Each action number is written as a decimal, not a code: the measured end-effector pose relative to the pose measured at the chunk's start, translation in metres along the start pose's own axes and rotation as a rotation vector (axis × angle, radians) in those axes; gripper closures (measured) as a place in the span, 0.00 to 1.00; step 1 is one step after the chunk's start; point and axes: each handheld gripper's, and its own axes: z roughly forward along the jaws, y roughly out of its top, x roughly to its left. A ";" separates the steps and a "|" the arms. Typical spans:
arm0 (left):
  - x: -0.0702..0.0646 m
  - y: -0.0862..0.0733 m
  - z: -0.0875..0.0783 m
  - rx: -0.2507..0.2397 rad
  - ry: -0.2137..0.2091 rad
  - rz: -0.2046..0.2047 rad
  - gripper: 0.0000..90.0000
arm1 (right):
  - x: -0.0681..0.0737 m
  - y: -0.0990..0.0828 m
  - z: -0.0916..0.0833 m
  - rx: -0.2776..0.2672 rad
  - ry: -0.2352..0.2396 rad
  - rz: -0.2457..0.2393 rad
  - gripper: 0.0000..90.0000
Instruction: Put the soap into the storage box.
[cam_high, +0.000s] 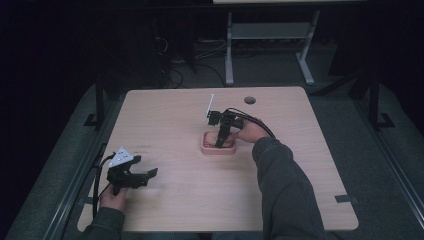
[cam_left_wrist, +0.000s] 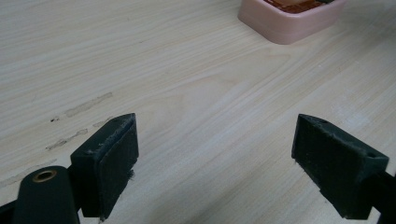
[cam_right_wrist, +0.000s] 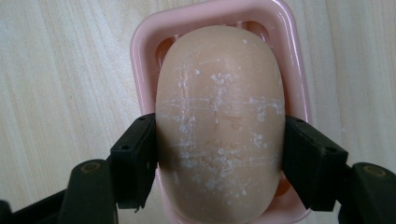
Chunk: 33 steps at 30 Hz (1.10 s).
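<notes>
High view is showing the right gripper (cam_high: 221, 141) pointing down into a pink soap dish (cam_high: 218, 148) near the middle of the wooden surface (cam_high: 175, 190), while the left gripper (cam_high: 145, 175) is hanging low over the near left part of that surface, well apart from the dish. Left gripper view is showing its two black jaws standing wide apart with nothing between them, and only bare wood grain lying ahead, with a corner of the soap dish (cam_left_wrist: 292, 23) sitting farther off at the top. Because that gripper is not steadying the dish, the dish is likely to be dragged or tipped if the soap sticks to it as it comes up. Right gripper view is showing the jaws pressing on both long sides of a tan bar of soap (cam_right_wrist: 219, 126), which is sitting inside the soap dish (cam_right_wrist: 140, 51); the gripper is holding the bar across its width. The bar is rounded and looks smooth under its white scuffs, so it is at risk of squirting out of the pads if the squeeze is too hard, or sliding down if too light. The pads are also sitting close to the dish rim, so they could be catching it.
</notes>
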 end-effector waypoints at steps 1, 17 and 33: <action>0.000 0.000 0.000 0.000 0.000 0.000 0.16 | 0.000 0.000 0.000 0.000 0.000 0.000 0.35; 0.000 0.000 0.000 0.000 0.000 0.000 0.16 | 0.000 0.000 0.000 0.002 -0.002 -0.002 0.35; 0.000 0.000 0.000 0.001 -0.001 0.001 0.16 | 0.000 0.000 0.001 0.003 0.004 0.005 0.34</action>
